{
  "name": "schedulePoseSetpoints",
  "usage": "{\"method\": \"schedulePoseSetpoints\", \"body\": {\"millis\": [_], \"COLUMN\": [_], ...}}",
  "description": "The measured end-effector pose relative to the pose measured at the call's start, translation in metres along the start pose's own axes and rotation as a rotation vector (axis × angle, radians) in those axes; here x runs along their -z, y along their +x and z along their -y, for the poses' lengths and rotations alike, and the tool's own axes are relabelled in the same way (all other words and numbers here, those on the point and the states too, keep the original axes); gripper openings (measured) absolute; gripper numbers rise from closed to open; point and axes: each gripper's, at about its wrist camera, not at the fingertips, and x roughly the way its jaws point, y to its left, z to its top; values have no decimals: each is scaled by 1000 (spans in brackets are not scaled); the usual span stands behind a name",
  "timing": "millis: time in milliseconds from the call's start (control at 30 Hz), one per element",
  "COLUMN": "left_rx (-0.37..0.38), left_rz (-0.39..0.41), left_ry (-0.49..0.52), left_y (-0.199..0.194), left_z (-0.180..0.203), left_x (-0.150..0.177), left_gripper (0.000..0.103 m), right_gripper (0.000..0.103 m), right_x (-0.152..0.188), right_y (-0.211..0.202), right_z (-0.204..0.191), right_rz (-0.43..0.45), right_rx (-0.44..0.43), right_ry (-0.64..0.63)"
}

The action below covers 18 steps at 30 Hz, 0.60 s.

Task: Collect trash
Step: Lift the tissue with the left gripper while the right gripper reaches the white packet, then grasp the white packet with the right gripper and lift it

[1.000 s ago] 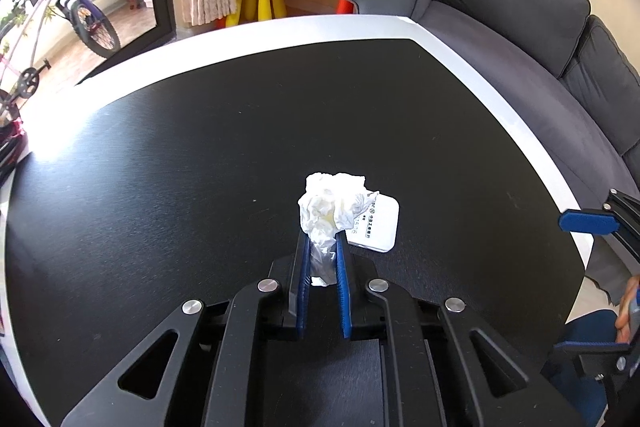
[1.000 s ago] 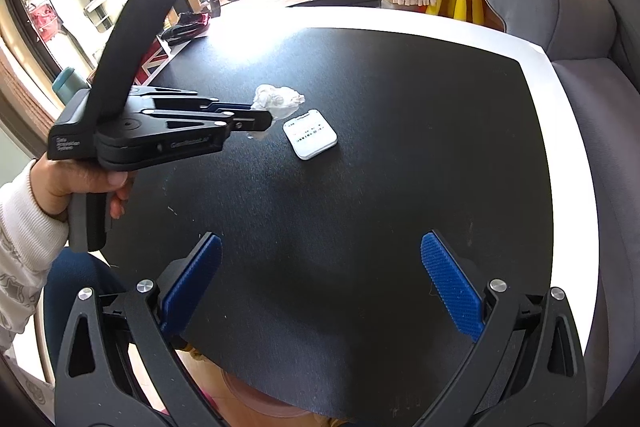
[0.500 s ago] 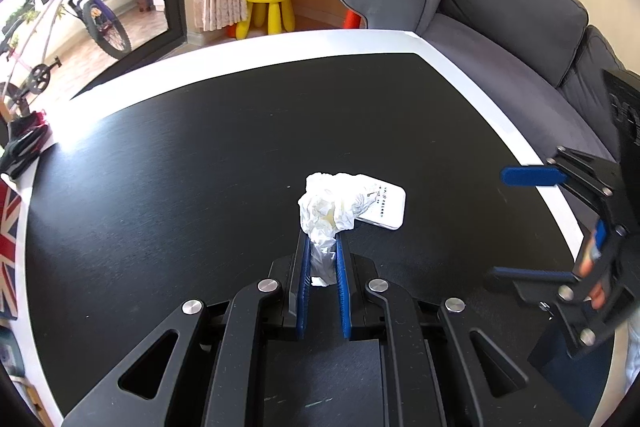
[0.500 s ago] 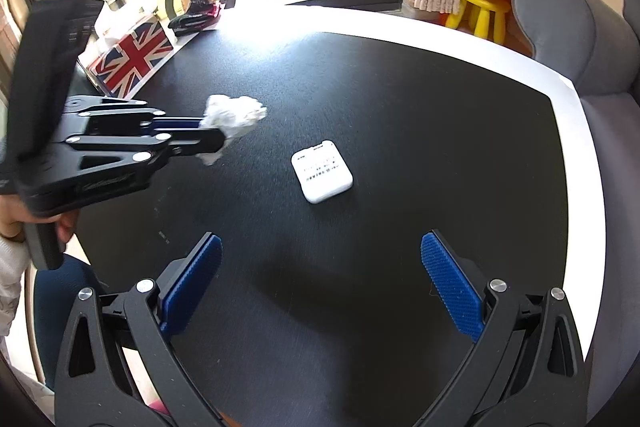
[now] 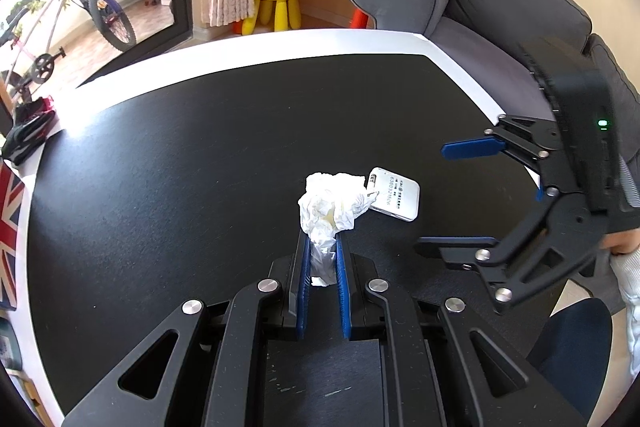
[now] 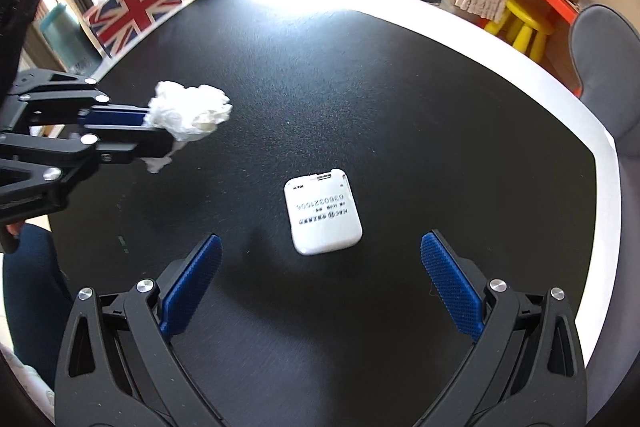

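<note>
Since a second ago, right gripper [image 5: 456,195] has swung in over the white packet [image 5: 394,193], jaws wide.

From the left wrist, left gripper [image 5: 322,251] is clamped on the crumpled tissue [image 5: 332,203], held above the black table [image 5: 180,167]. From the right wrist, the packet [image 6: 323,215] lies flat on the table just ahead of the spread blue pads [image 6: 192,287]; the tissue [image 6: 188,115] hangs off to the left. Step in hand looks like reaching for the second piece; next, lower, straddle its edges and close.
</note>
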Motion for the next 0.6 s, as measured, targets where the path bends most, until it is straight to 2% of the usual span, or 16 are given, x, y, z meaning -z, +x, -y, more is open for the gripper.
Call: {"method": "schedulePoseSetpoints", "body": {"millis": [233, 300, 433, 533, 600], "left_rx": [5, 6, 9, 10, 10], "left_rz": [-2, -2, -2, -3, -4], "left_ry": [-13, -16, -20, -22, -23], "left_y": [3, 4, 5, 5, 6], "left_z": [-6, -8, -8, -9, -8], "left_x": [5, 6, 7, 8, 9], "left_gripper": [12, 12, 12, 12, 12], "right_gripper": [95, 81, 71, 59, 47], "right_x": [-6, -7, -7, -8, -7], "right_y": [18, 21, 22, 21, 20], "right_z": [0, 0, 1, 1, -1], "right_rz": [-24, -34, -35, -26, -17], "right_rx": [0, 7, 11, 18, 17], "right_ry": [-21, -25, -33, -40, -45]}}
